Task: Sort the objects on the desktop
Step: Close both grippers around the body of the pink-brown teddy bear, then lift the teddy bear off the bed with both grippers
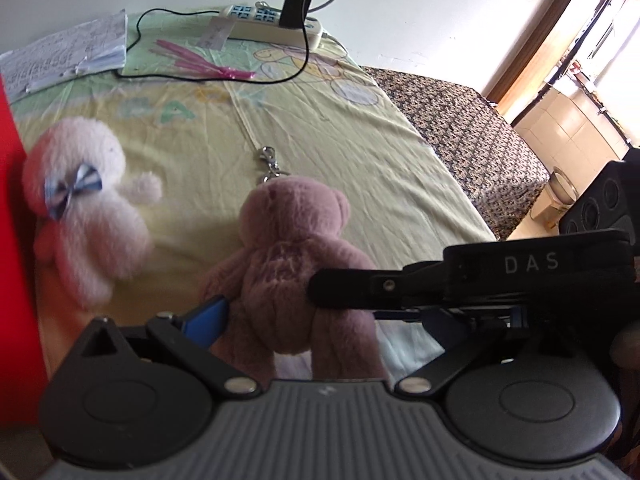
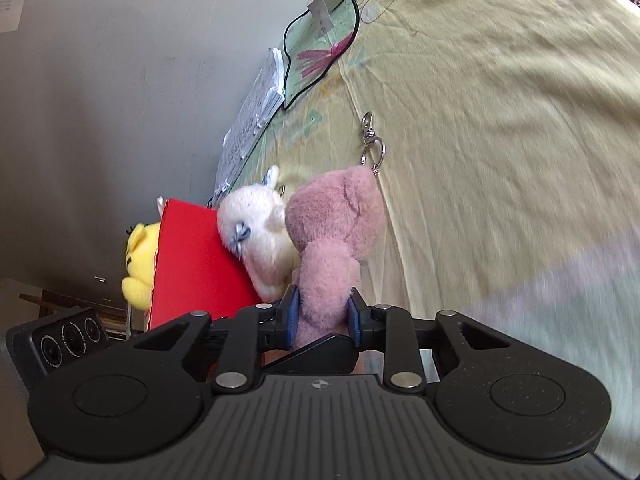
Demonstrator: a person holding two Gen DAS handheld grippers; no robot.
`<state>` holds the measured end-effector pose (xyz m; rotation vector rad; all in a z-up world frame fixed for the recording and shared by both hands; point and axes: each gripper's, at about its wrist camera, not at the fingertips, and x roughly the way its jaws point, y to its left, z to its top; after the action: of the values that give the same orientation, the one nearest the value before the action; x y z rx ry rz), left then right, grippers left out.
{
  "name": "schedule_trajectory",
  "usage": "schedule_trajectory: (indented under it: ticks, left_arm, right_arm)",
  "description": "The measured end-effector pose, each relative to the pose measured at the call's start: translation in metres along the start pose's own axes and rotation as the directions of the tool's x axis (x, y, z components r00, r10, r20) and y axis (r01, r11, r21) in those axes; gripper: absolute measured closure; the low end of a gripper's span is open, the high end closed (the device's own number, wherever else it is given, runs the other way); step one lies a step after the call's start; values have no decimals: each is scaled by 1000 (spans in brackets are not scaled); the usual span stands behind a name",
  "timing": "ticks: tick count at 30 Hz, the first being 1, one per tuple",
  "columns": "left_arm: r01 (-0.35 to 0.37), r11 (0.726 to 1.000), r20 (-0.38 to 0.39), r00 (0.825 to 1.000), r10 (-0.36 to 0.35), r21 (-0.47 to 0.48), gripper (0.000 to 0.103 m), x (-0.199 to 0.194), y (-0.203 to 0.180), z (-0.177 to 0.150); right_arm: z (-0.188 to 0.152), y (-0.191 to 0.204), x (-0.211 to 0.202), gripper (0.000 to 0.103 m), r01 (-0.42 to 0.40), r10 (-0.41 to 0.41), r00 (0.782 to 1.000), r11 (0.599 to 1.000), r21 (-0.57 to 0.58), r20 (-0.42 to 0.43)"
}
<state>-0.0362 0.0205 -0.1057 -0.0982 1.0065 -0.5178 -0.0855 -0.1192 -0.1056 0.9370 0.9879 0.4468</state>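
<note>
Red box (image 2: 192,264) sits hard on the left with a yellow plush (image 2: 140,264) behind its far edge, and the white bear (image 1: 84,208) with the blue bow leans against the box's side. Just right of that is the pink bear (image 1: 292,264), touching the white one in my right view, its keyring clasp (image 1: 270,164) lying on the sheet (image 1: 360,152) past its head. My right tongs (image 2: 323,312) are squeezed in on one of its limbs, blue pads pressing the fur both sides. My left tongs (image 1: 266,308) sit around its lower body, but only one blue pad shows and the right tool crosses in front, so I can't tell if they're gripping. Further right the yellow sheet is wide open up to the bed edge, where a dark patterned cover (image 1: 472,128) starts. Papers (image 1: 64,56) and a power strip (image 1: 272,24) line the far wall.
</note>
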Motion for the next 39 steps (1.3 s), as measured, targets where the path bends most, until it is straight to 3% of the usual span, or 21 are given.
schedule_trajectory:
  ticks: [2, 5, 12, 22, 28, 32, 35, 39]
  left_arm:
    - [49, 999, -4, 999, -49, 7, 2, -8, -2, -7]
    - [22, 997, 19, 1000, -23, 79, 2, -21, -14, -16]
    - [63, 989, 16, 998, -66, 133, 2, -48, 1, -31]
    - [94, 984, -61, 995, -85, 154, 2, -50, 38, -52]
    - [135, 970, -120, 986, -112, 203, 2, -21, 32, -49]
    - [148, 965, -142, 983, -119, 216, 2, -9, 23, -47]
    - [129, 962, -134, 986, -98, 241, 2, -4, 16, -45]
    - [88, 967, -114, 992, -62, 238, 2, 1, 10, -39]
  right_arm:
    - [-10, 6, -2, 79, -14, 14, 1000, 1000, -9, -4]
    - [-24, 24, -3, 78, 38, -36, 999, 995, -87, 29]
    - [-55, 40, -2, 80, 95, -86, 991, 991, -95, 100]
    - [-98, 42, -12, 80, 146, -145, 972, 989, 8, 186]
    - [-98, 36, -17, 72, 179, -186, 952, 982, 51, 244]
    - [-87, 36, -12, 52, 202, -201, 941, 979, 23, 271]
    - [-76, 27, -3, 53, 180, -184, 952, 983, 38, 245]
    - [-67, 18, 4, 64, 160, -167, 967, 986, 53, 193]
